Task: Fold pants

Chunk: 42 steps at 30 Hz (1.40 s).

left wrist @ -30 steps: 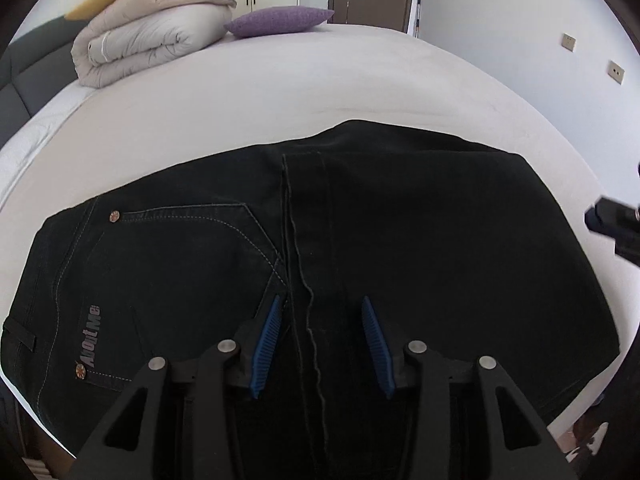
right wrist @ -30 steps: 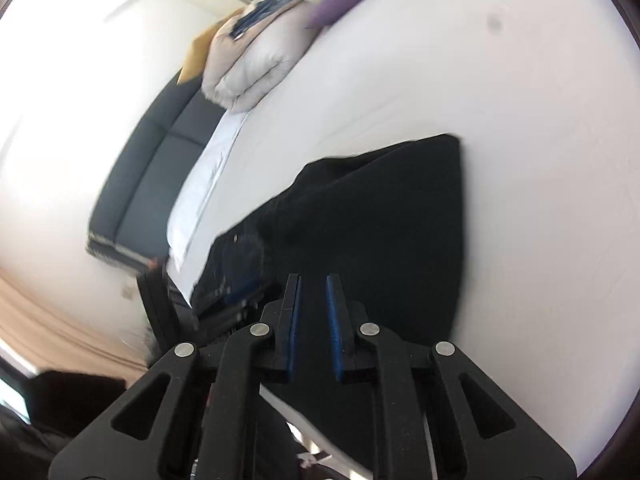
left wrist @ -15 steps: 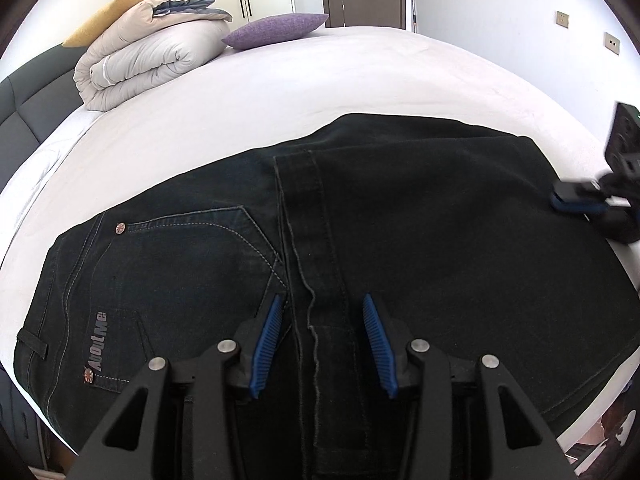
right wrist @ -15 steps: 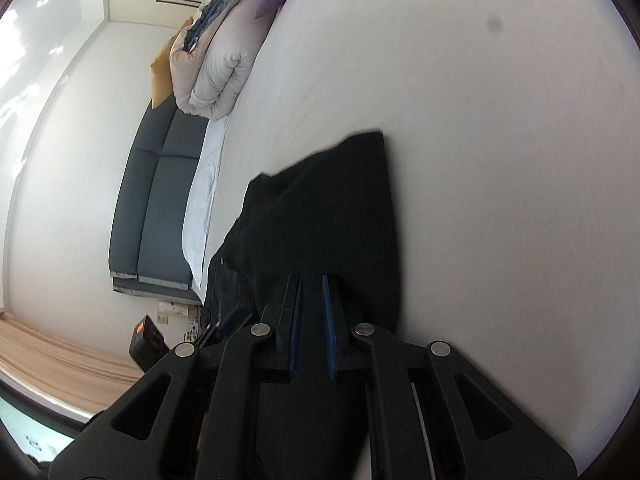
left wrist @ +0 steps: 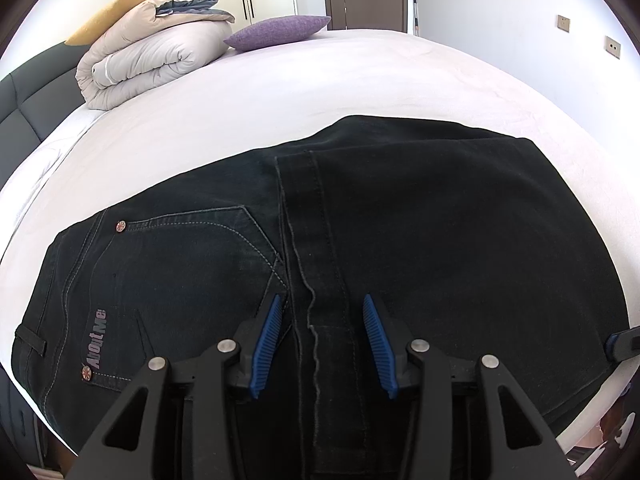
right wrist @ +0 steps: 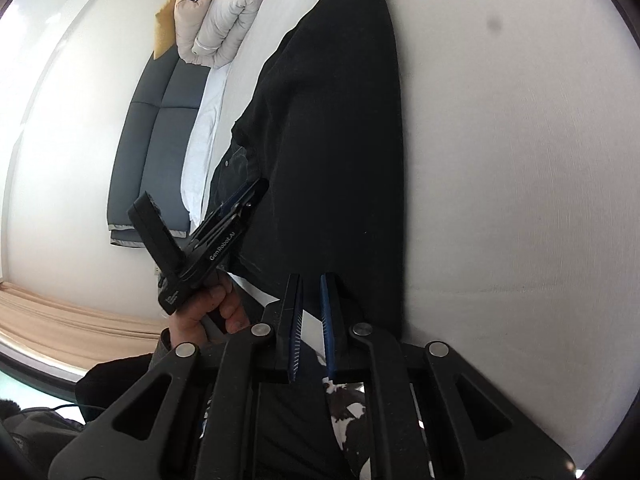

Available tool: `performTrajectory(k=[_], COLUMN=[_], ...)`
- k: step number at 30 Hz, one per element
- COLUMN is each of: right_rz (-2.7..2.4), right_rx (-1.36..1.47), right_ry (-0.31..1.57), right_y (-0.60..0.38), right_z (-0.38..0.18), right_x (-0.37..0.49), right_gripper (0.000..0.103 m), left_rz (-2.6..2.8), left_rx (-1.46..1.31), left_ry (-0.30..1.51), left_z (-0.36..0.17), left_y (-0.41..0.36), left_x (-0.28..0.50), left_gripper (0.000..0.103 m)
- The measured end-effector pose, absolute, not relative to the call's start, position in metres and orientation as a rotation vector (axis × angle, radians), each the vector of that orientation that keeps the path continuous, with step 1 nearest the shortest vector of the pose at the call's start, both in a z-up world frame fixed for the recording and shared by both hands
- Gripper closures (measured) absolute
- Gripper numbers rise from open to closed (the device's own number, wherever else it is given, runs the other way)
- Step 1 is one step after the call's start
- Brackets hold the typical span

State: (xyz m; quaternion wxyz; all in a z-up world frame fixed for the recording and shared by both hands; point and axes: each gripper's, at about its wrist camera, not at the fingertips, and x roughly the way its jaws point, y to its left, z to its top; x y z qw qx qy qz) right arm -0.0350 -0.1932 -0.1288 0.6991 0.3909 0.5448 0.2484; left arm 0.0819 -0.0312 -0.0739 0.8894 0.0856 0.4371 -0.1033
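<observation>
On the bed: I am looking at the black pants (left wrist: 400,220) lying folded on the white bed (left wrist: 280,92), near its closest edge, well apart from the rolled duvet (left wrist: 148,60) and purple pillow (left wrist: 280,26) at the far side.
Pants layout: the leg section is lying doubled over the seat; the back pocket (left wrist: 188,248) and its logo are showing beside the hem band.
Left gripper (left wrist: 322,344): I am holding it over the pants' near edge with its fingers apart, straddling the hem band; I cannot tell whether the pads are touching cloth, and nothing is clamped.
Right gripper (right wrist: 310,332): I am holding it at the pants' other near corner; in the right wrist view a narrow slit shows between the blue pads, but by my reading the fingers are together. I am seeing no cloth in that slit.
Left hand (right wrist: 208,308): it is gripping the left tool's handle just off the pants' near edge.
Step in hand: I judge I am setting up the next fold, positioning both tools on the near edge.
Next move: I judge each tool needs a real pinch of all layers, then both must lift evenly and carry the edge across, or the stack may skew.
</observation>
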Motion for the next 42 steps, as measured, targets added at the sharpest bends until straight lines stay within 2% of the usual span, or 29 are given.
performTrajectory(k=[5,9,11,12,13,14,20,26,33,42], right_rz=[0.562,0.546,0.544,0.542,0.542,0.544,0.541,0.523,0.52,0.52], right_rx=[0.894,0.873,0.876,0.878,0.88,0.885,0.932,0.939,0.939,0.939], right_ry=[1.166,1.151,1.15,1.15,1.149,1.147,1.125,1.121,1.119,1.119], right_y=[-0.196,-0.194,-0.193,-0.194,-0.195,-0.194,-0.198,-0.196,-0.195,-0.195], right_z=[-0.137,-0.139,-0.139,-0.14,-0.141,-0.141,-0.144,-0.143,-0.143,-0.143], right_x=[-0.045,-0.048,-0.048,-0.048,-0.048,-0.048,-0.049,-0.049,-0.048,-0.048], right_gripper=[0.103,0.103,0.103,0.103,0.103,0.103,0.103,0.103,0.103,0.103], left_rz=[-0.224,-0.255,-0.229,-0.2,-0.163,-0.114,0.053,0.001,-0.037,-0.13], left_rx=[0.12,-0.109,-0.247,-0.326,-0.404,-0.512,-0.976,-1.233,-1.356,-1.382], left_ry=[0.902,0.886,0.822,0.782,0.746,0.698,0.534,0.542,0.512,0.517], left_z=[-0.071,-0.056,-0.044,-0.039,-0.036,-0.035,-0.056,-0.101,-0.12,-0.128], left_y=[-0.026,0.01,0.041,0.061,0.083,0.11,0.217,0.235,0.245,0.241], left_x=[0.082,0.067,0.047,0.034,0.023,0.009,-0.031,-0.027,-0.022,-0.01], left_gripper=[0.056,0.056,0.041,0.023,0.01,0.008,0.007,0.01,0.012,0.015])
